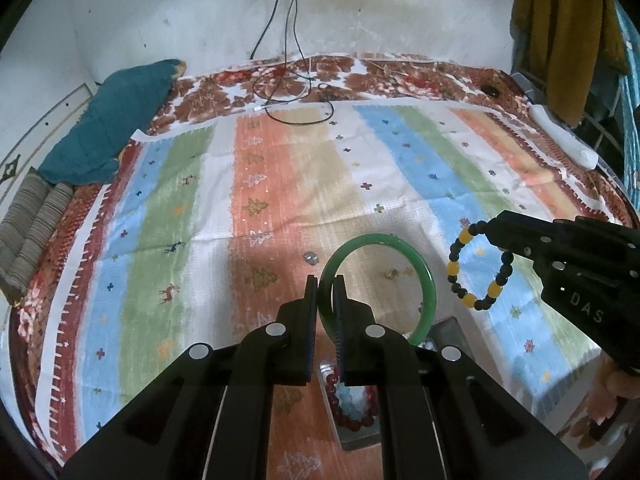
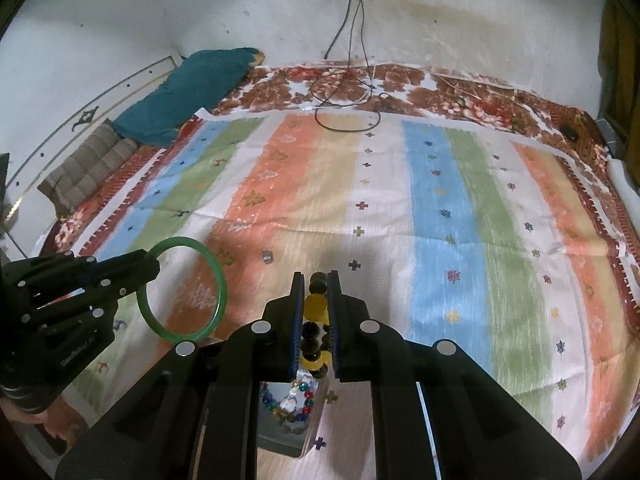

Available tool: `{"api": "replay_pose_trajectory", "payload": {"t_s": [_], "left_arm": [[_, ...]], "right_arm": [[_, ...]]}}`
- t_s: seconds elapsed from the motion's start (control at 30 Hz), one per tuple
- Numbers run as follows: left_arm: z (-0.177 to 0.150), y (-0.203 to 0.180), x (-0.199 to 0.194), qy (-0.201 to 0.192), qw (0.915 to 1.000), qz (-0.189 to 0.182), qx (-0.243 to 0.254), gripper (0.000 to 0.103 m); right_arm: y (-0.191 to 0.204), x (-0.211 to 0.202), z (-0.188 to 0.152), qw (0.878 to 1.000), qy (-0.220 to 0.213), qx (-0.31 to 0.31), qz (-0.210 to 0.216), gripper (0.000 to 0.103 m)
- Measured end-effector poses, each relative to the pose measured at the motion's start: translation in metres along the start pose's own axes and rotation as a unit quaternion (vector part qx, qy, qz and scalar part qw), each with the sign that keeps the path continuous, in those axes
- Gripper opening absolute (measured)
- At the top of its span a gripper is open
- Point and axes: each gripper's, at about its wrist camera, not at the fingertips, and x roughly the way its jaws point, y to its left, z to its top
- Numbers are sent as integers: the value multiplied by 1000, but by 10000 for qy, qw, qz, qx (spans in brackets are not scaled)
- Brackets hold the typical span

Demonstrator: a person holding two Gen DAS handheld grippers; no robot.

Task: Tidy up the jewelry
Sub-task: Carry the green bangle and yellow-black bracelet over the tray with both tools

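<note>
Stripes, florals and bright beads

The cloth (image 1: 280, 184) has blue, green, white, orange and tan stripes with small trees and crosses; the sheet (image 1: 208, 92) is brown-red floral; the bangle (image 1: 424, 276) is green, the bracelet (image 1: 460, 240) black and yellow, the pillow (image 1: 116, 120) teal, the grippers (image 1: 325, 292) black with seemingly blue pads.

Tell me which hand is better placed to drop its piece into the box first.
Probably the left. The left gripper holds the green bangle right above the box with red beads. The right gripper, clamping the black-and-yellow bracelet, hangs off to the side over the cloth.
</note>
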Motion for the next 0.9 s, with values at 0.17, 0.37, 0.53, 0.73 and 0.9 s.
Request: {"api": "replay_pose_trajectory", "payload": {"t_s": [0.17, 0.37, 0.53, 0.73, 0.9], "left_arm": [[-10, -3, -7, 5, 10000, -93, -17, 7], [-17, -7, -14, -33, 9999, -22, 102, 7], [-23, -6, -20, -85, 9999, 26, 73, 7], [-35, -2, -26, -68, 10000, 54, 12, 7], [-41, -5, -29, -50, 10000, 38, 47, 8]], "right_arm": [[6, -8, -7, 10000, -63, -64, 8, 12], [15, -18, -17, 9998, -98, -175, 50, 12], [19, -26, -24, 9996, -145, -212, 97, 12], [25, -35, -31, 9993, -193, -240, 212, 12], [27, -39, -35, 9991, -182, -247, 283, 12]]}}
